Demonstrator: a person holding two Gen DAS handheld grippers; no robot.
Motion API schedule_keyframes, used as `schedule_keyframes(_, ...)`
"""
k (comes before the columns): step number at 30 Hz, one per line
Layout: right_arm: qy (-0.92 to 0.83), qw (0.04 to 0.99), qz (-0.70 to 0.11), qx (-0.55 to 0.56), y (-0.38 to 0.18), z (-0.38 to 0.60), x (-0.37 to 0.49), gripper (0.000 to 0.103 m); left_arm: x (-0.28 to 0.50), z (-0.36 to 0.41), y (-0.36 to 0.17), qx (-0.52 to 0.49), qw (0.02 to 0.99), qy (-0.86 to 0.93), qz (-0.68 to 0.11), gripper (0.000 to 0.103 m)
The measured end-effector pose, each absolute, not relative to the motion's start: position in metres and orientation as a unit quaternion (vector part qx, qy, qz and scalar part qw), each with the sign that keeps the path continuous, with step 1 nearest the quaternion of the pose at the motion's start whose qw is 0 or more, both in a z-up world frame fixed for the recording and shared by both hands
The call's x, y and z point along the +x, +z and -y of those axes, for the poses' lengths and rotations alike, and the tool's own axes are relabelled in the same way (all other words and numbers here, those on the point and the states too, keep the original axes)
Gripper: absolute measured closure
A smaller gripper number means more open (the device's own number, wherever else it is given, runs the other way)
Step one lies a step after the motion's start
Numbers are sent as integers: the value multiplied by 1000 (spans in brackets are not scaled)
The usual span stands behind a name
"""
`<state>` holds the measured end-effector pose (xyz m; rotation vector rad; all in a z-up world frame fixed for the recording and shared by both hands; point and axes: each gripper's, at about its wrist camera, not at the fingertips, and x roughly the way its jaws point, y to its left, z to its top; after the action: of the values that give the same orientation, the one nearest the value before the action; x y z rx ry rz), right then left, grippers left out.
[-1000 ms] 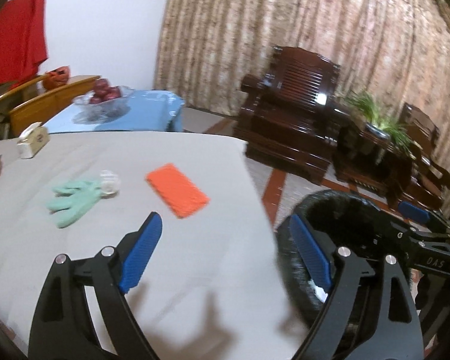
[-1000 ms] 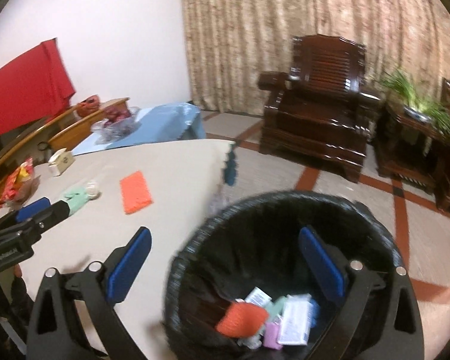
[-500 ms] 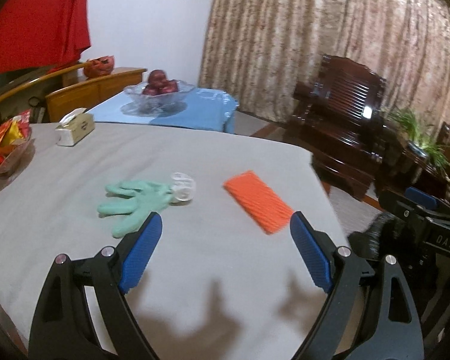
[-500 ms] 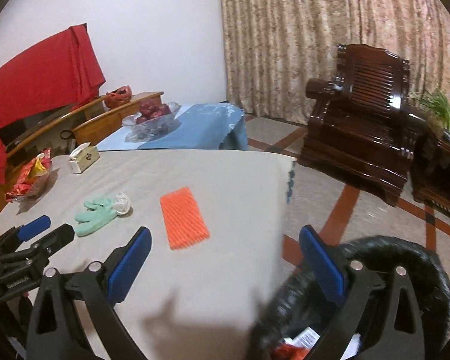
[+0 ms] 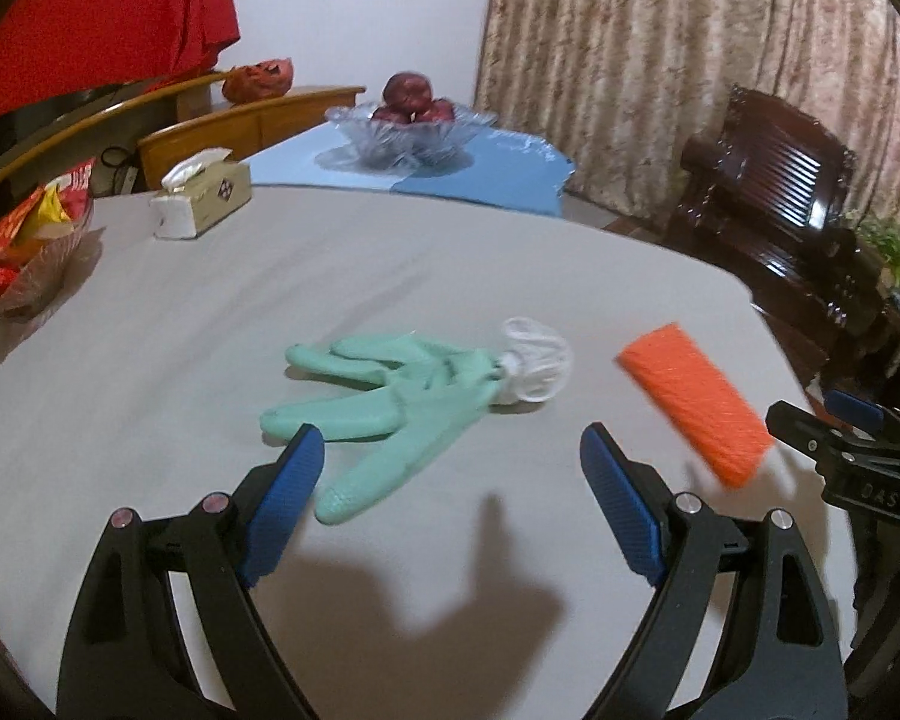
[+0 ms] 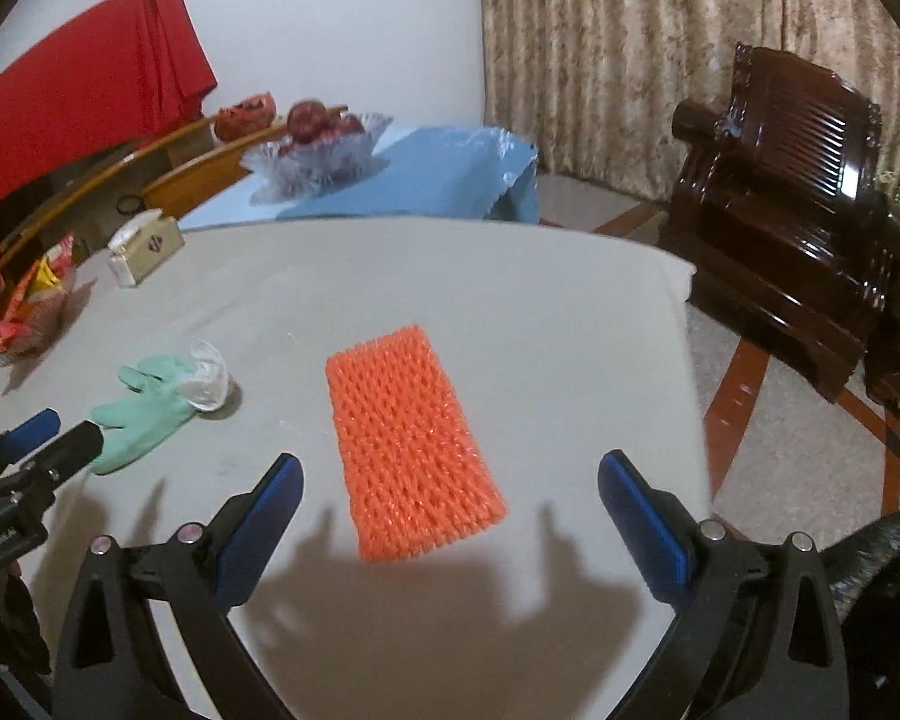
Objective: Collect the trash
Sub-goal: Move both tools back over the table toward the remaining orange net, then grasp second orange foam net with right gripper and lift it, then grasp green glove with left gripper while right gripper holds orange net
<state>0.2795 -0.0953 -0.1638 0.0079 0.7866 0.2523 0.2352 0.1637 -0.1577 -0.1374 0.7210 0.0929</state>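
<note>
Both grippers have swung from the bin over the counter (image 6: 510, 300). Left gripper (image 5: 450, 468) gapes empty before the green glove (image 5: 390, 396), limp and light with a crumpled plastic cup (image 5: 534, 369); I'd pinch its bunched palm. Right gripper (image 6: 450, 498), wide and empty, faces the orange foam net (image 6: 411, 438): springy, so I'd nip across. Smooth grey cloth; armchair (image 6: 798, 204) beyond.

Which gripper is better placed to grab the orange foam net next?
Right. The orange foam net lies centred ahead of the open right gripper; the open left gripper faces the green glove.
</note>
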Motion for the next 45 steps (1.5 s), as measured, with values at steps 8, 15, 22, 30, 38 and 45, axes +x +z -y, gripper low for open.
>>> schedule_keyframes(8,129,904,-407,-14,-182,74,305,6,255,-177,-182,-74,922,55,-377,17)
schedule_keyframes(15,143,888,-437,-23,-199,62,312,19,269,-185,-192,-86,912,57,-397,17)
schedule_keyframes(22,144,893,-426,-32,-195,58,311,67,282,-188,-198,-91,904,62,-414,17)
schedule_keyframes(30,156,894,-421,-14,-190,58,308,78,294,-187,-201,-77,898,77,-427,26)
schedule_keyframes(38,157,894,-419,-1,-185,61,302,78,292,-187,-198,-61,899,99,-423,66)
schedule_keyframes(45,159,900,-406,4,-172,66,293,78,282,-188,-184,-78,909,80,-401,98)
